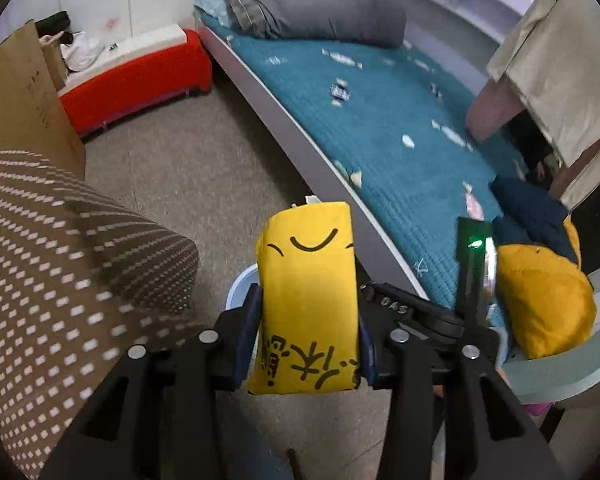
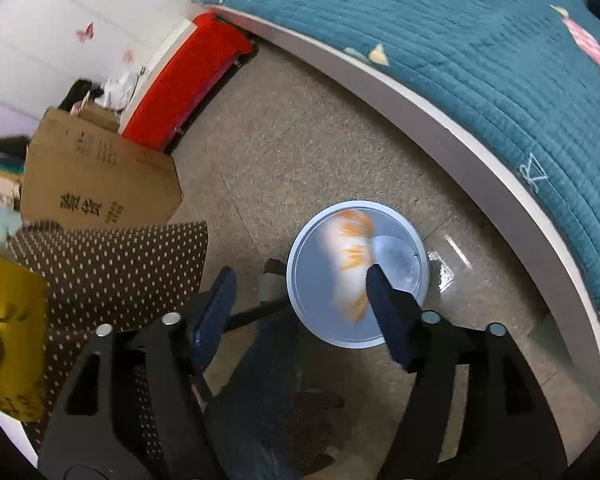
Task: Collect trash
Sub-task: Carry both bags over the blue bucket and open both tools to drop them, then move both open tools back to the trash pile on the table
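My left gripper (image 1: 308, 316) is shut on a yellow packet (image 1: 308, 300) with a smile and black characters, held upright above the floor. A light blue bin (image 2: 356, 276) stands on the floor by the bed; its rim shows behind the packet in the left wrist view (image 1: 240, 284). My right gripper (image 2: 300, 280) is open above the bin's left rim. A blurred white and orange wrapper (image 2: 350, 256) is in the air or inside the bin, just off my right fingertip (image 2: 374, 280). The yellow packet shows at the left edge of the right wrist view (image 2: 12, 336).
A bed with a teal quilt (image 1: 380, 120) lies to the right, with a grey pillow (image 1: 312, 8) and a yellow cushion (image 1: 540, 300). A brown dotted cushion (image 1: 60, 260), a cardboard box (image 2: 96, 176) and a red bench (image 1: 136, 80) stand to the left. Terrazzo floor (image 2: 284, 128) lies between.
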{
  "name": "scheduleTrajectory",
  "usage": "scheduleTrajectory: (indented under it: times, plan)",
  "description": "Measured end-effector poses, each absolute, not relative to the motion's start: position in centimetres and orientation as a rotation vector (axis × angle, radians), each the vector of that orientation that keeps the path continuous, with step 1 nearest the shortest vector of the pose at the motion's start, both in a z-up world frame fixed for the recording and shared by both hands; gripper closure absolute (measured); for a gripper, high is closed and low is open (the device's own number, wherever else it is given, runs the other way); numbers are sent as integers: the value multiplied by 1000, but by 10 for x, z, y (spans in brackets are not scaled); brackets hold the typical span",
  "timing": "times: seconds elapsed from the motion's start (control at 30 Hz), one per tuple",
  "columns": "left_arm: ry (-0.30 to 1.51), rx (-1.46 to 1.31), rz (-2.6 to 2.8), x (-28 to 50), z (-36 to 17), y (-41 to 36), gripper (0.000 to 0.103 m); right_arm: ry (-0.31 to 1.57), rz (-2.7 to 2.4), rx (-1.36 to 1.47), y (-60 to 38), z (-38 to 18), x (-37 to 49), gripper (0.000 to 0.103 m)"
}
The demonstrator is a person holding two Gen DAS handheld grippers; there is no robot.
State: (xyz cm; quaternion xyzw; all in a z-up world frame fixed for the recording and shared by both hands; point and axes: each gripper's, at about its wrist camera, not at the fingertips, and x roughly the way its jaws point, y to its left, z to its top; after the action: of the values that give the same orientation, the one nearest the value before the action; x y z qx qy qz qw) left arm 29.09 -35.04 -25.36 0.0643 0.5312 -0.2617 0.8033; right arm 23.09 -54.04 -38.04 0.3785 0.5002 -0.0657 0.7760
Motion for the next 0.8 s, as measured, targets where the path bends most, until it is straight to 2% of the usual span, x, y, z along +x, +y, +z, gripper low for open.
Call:
scheduleTrajectory:
  times: [0.17, 0.2, 0.3, 0.33, 0.47, 0.8]
  plan:
    - [1182, 177, -573, 303, -269, -379, 57, 1004, -179, 830, -559, -354, 213, 26]
    - [1180, 201, -573, 304, -270, -385, 51, 987, -185, 828, -561, -348, 209, 25]
    - [1180, 246, -549, 310, -275, -393, 19, 926, -197, 822, -568, -326, 197, 19]
    - [1169, 254, -529, 311, -274, -394, 16, 910, -197, 816, -570, -320, 193, 16]
    - [1154, 229, -504, 311, -266, -388, 14, 857, -196, 789, -569, -296, 181, 7]
    - [1006, 184, -487, 283, -208, -353, 12, 777, -242, 684, -542, -244, 168, 6]
